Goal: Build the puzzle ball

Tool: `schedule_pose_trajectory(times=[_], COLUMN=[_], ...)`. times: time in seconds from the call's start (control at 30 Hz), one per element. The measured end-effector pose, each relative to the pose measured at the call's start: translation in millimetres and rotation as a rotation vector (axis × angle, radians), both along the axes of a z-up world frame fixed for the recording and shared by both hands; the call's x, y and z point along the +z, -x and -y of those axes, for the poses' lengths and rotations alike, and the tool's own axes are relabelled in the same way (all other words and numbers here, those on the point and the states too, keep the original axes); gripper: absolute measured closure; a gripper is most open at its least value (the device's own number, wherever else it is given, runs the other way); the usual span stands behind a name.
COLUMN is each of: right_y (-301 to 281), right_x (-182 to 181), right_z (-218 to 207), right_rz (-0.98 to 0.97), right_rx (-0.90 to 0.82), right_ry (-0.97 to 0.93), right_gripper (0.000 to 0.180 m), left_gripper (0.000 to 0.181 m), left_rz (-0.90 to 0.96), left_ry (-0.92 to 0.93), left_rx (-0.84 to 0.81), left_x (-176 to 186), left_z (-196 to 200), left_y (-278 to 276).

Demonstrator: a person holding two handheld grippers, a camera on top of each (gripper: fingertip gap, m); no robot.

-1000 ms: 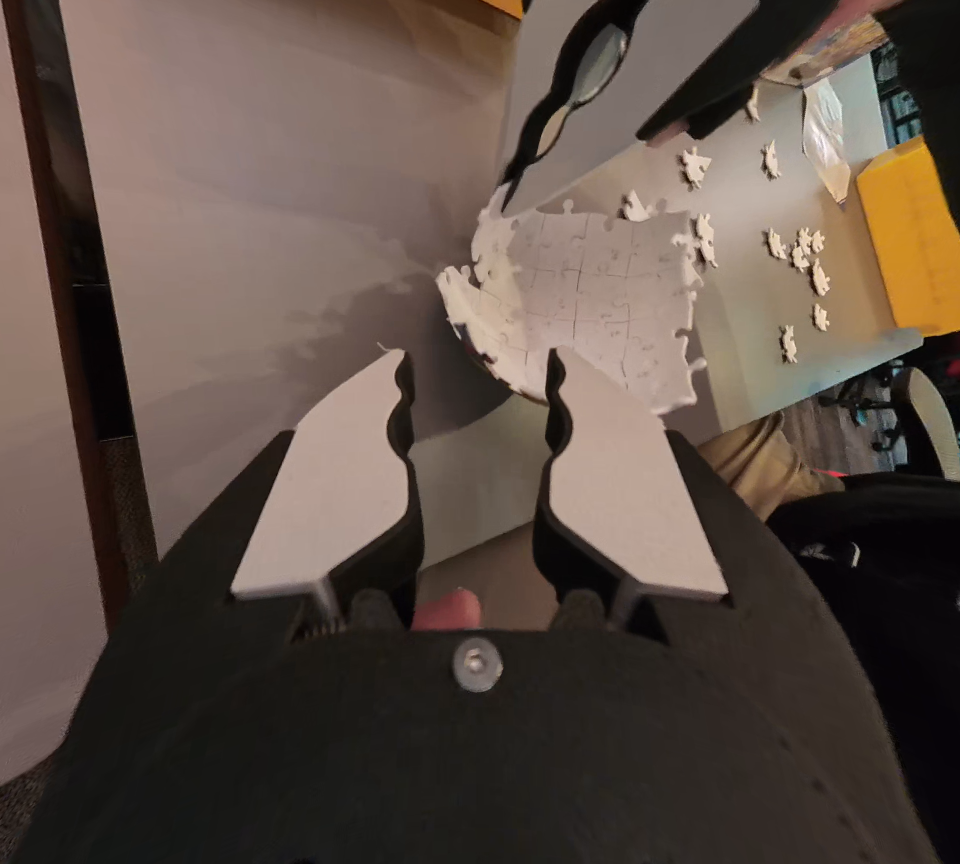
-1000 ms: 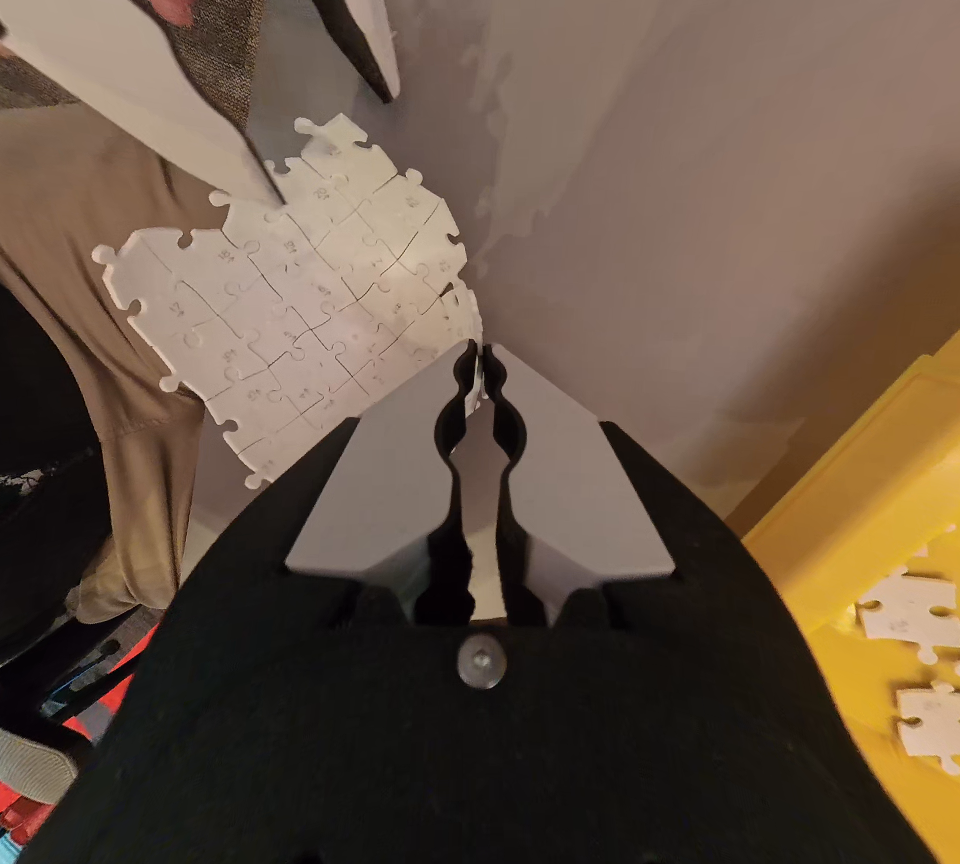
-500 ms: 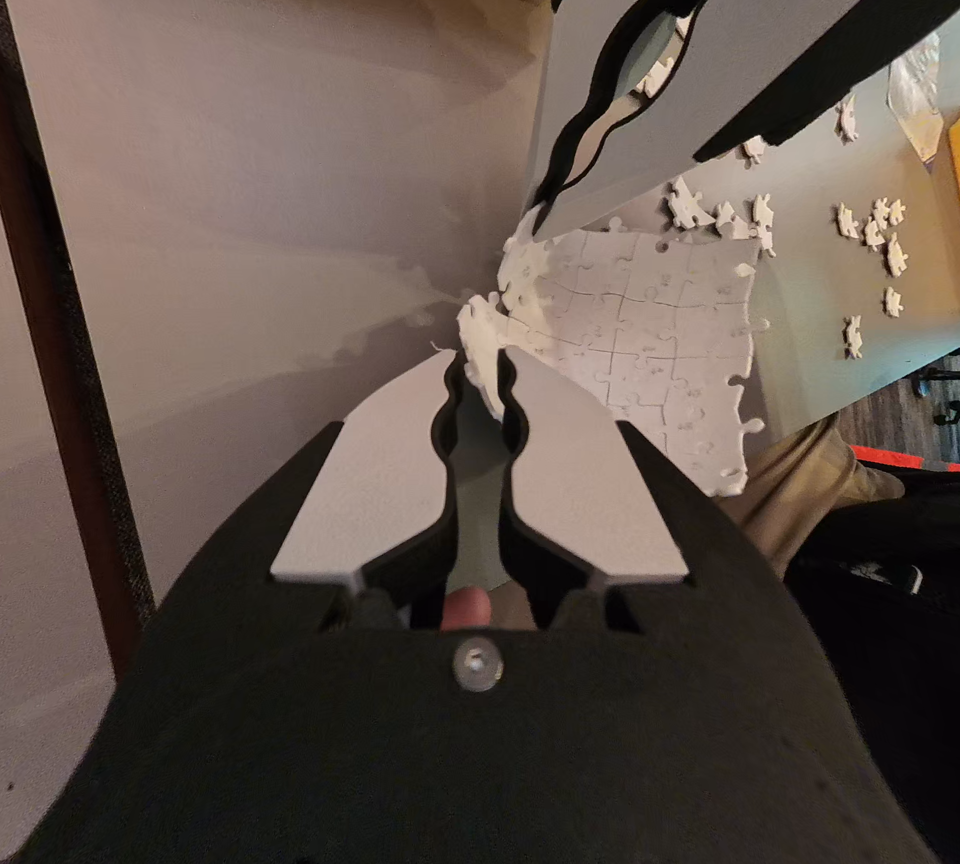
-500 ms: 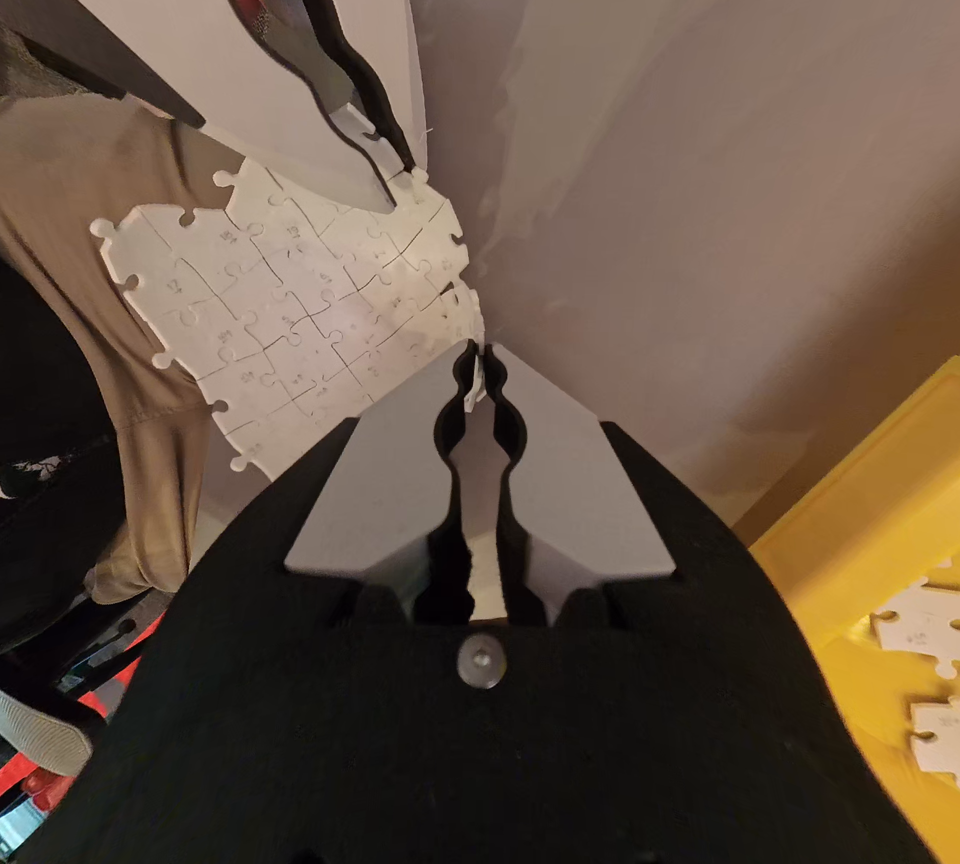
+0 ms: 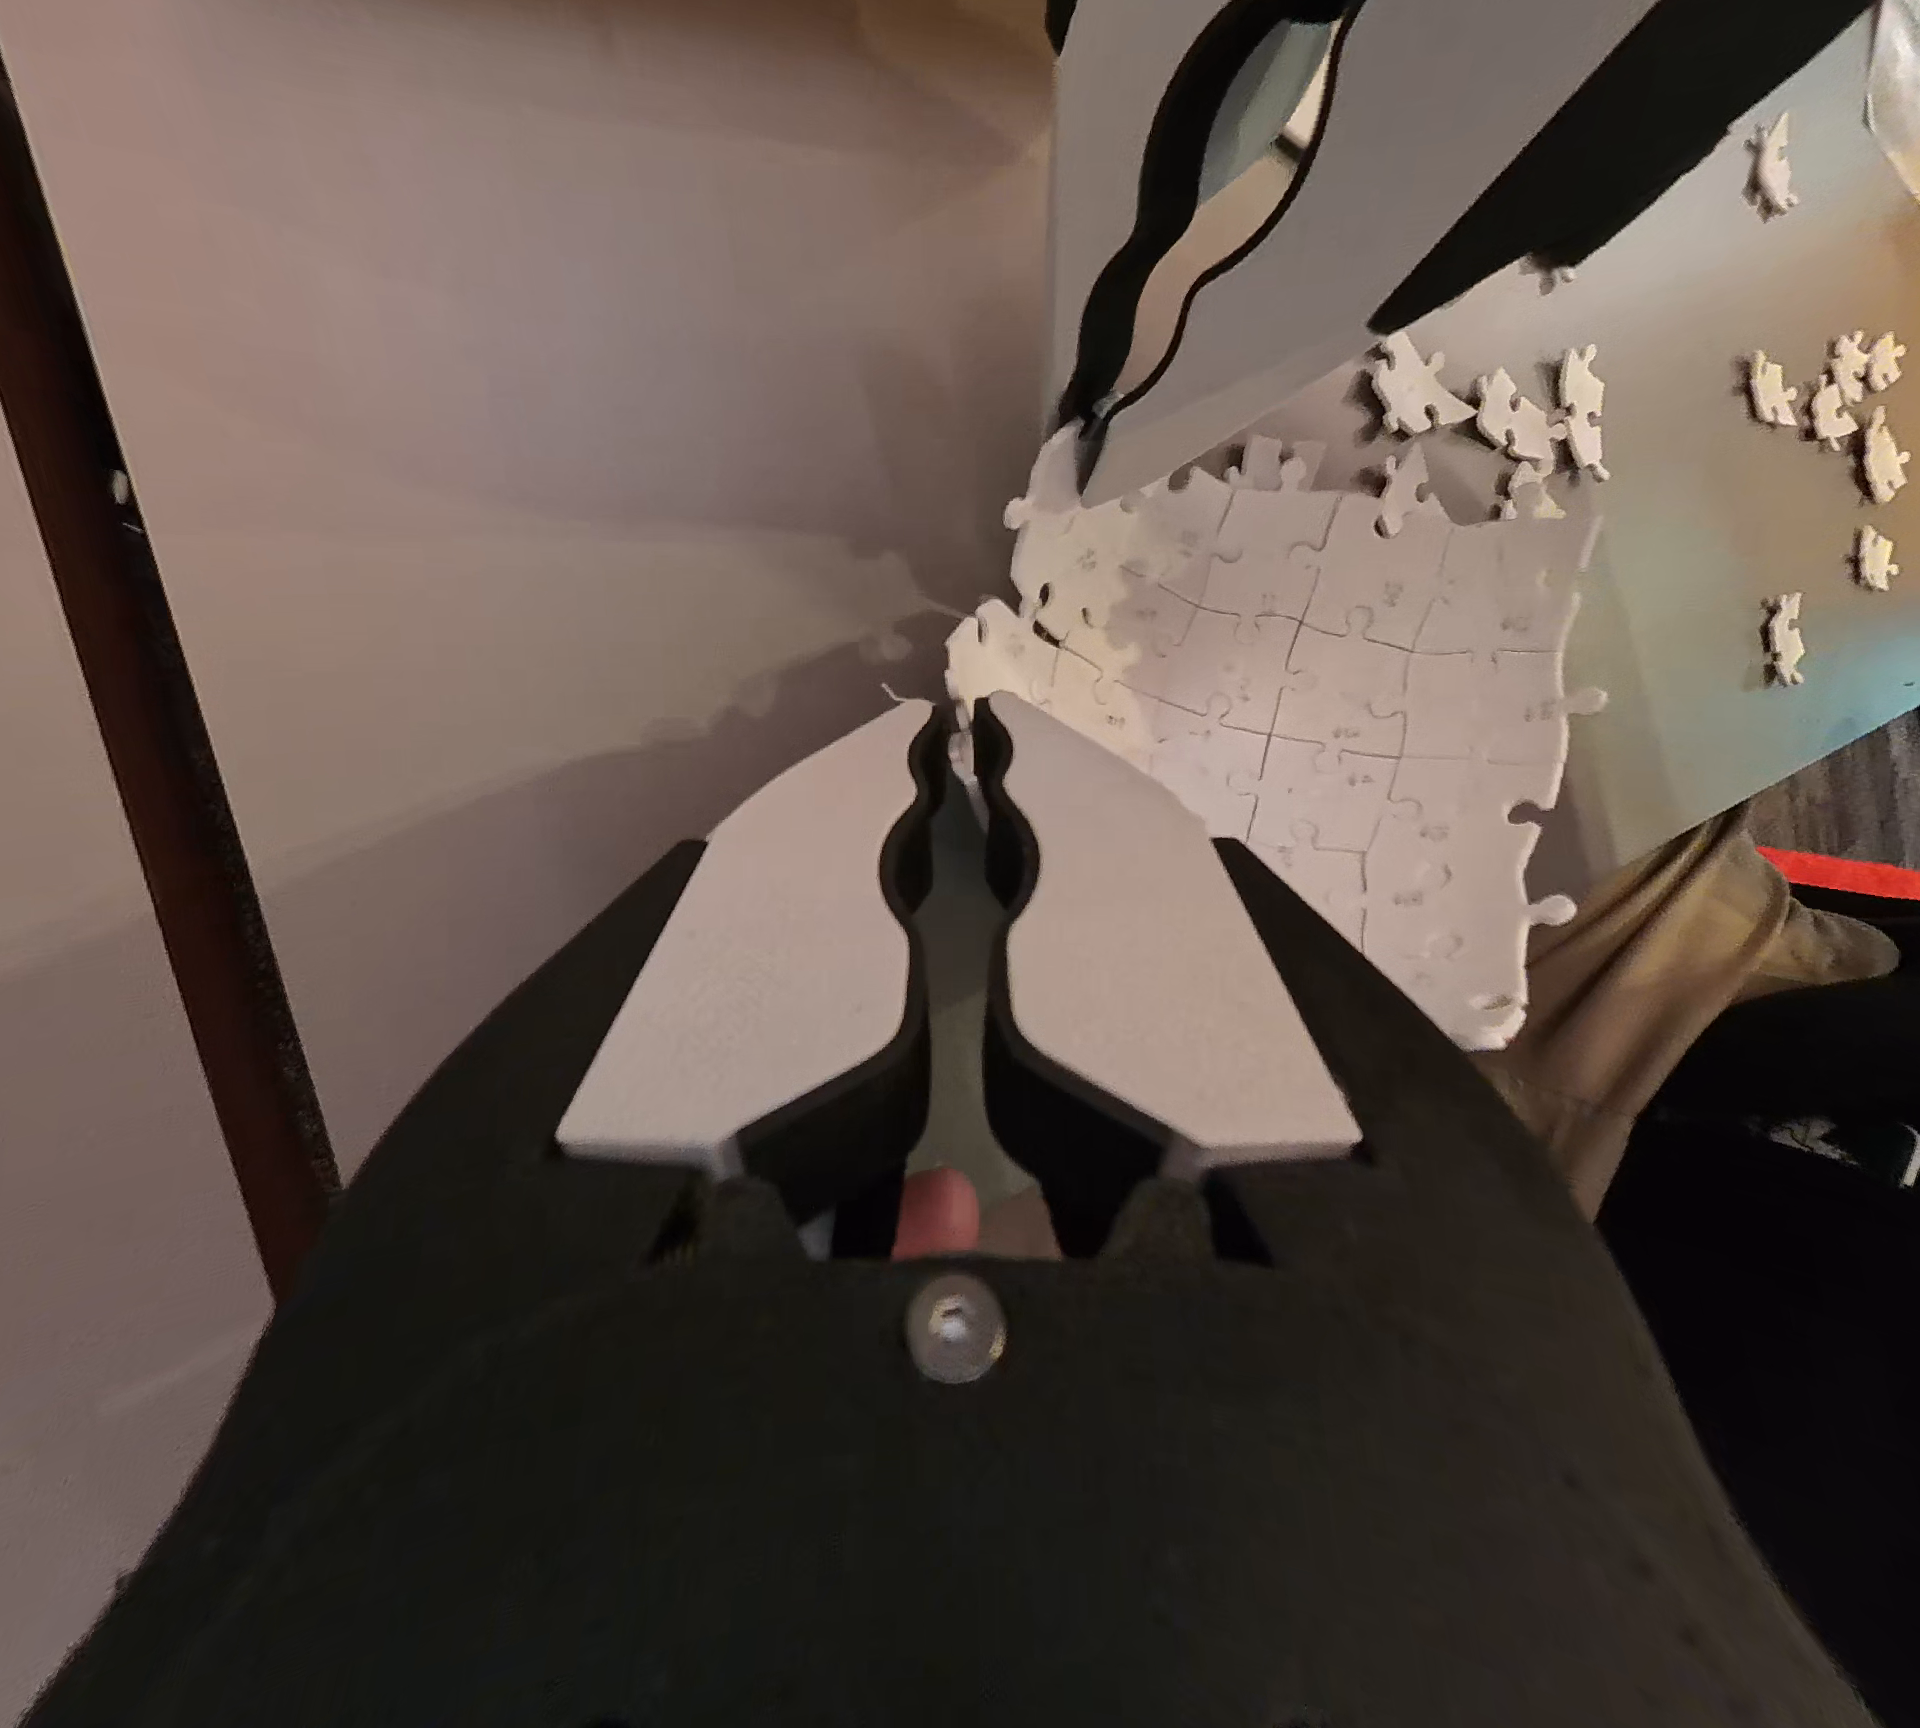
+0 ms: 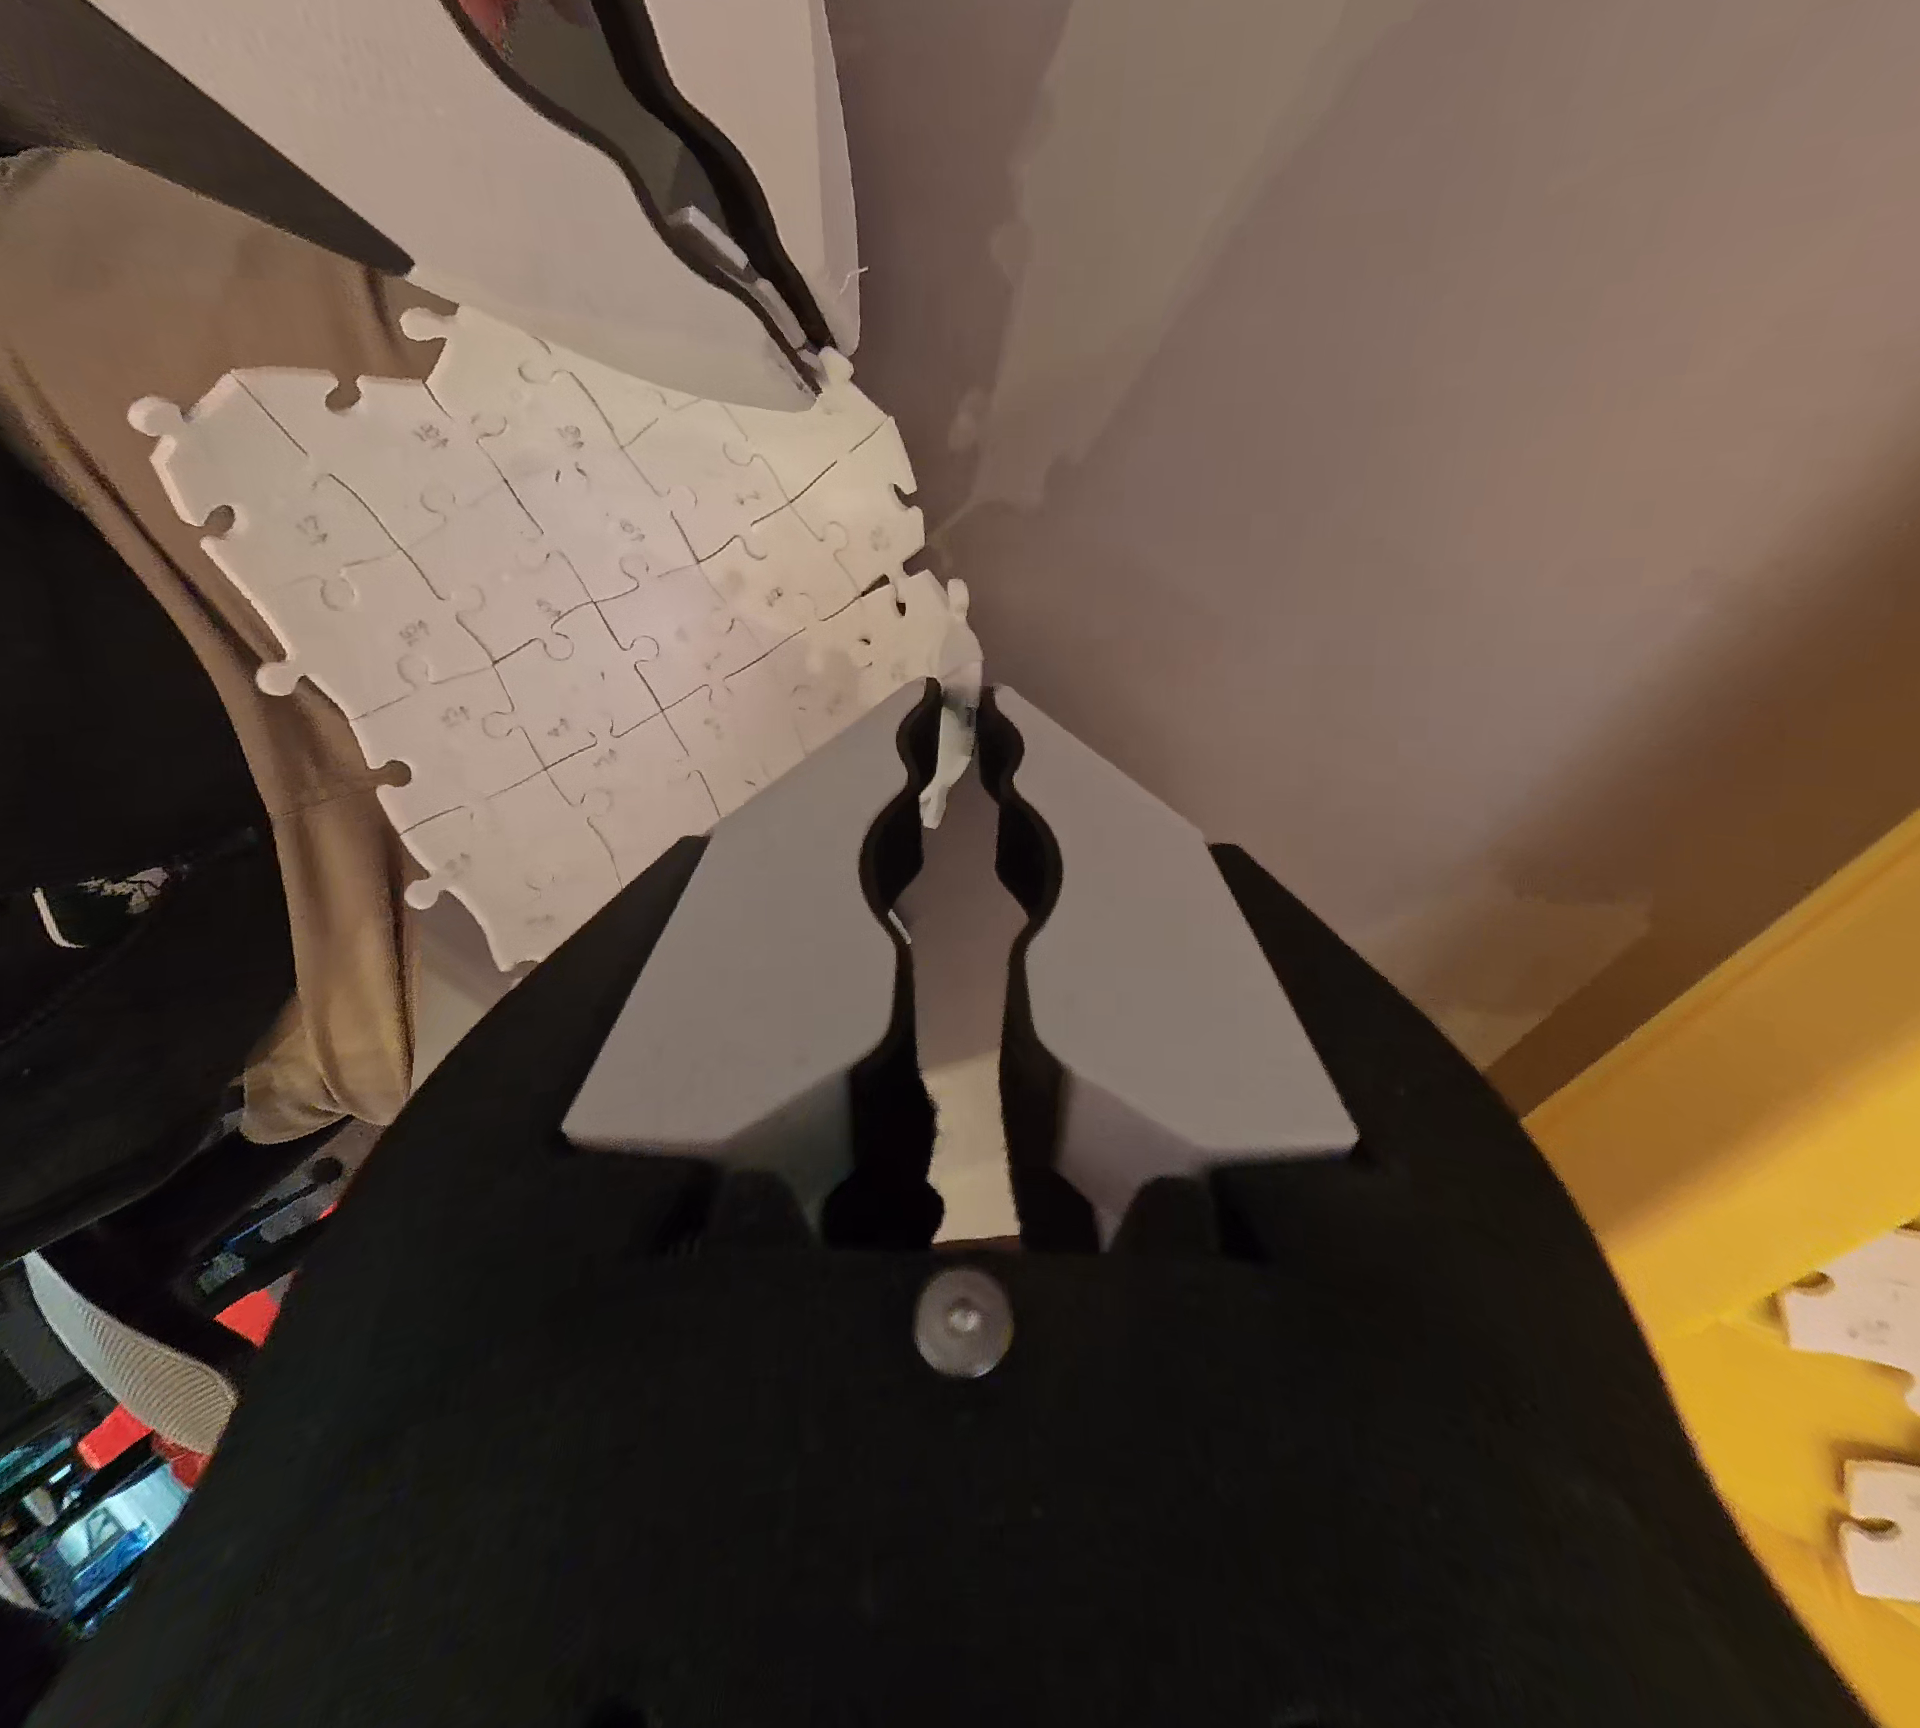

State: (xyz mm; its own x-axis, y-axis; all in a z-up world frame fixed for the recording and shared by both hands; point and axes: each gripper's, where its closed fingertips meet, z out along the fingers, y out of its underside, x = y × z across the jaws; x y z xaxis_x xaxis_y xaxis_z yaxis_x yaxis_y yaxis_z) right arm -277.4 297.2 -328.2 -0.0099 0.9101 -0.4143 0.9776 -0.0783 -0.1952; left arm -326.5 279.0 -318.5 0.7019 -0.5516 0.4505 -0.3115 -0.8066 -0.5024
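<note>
- So the curved puzzle sheet point(image 5: 1340, 712) is held up in the air off the tabletop point(image 5: 1683, 535) edge, both sets of jaws pinching the same rim.
- Left gripper point(image 5: 961, 722) grips just below the right gripper point(image 5: 1086, 431); a half-seated piece point(image 6: 914, 629) sits between them.
- Count: one sheet, a dozen-ish loose pieces point(image 5: 1839, 411), one yellow bin point(image 6: 1787, 1107).

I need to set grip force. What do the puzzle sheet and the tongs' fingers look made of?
Puzzle sheet: thin, stiff white plastic, by its look; matte, and it holds a curve while pinched only at its edge. Card is possible.
Fingers: flat pale grey faces, faintly grainy, probably plastic, with wavy black inner edges that look like rubber or foam.
</note>
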Motion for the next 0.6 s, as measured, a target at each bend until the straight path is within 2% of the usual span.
schedule_pose_trajectory(times=[0.6], right_y=[-2.3], right_x=[-0.7], right_z=[-5.3], right_rz=[0.006], right_rx=[-0.003], right_ry=[0.025], right_gripper=[0.175], left_gripper=[0.176], left_rz=[-0.057], left_ry=[-0.012], left_rx=[-0.062], left_x=[0.4], left_z=[-5.0], left_y=[-3.8])
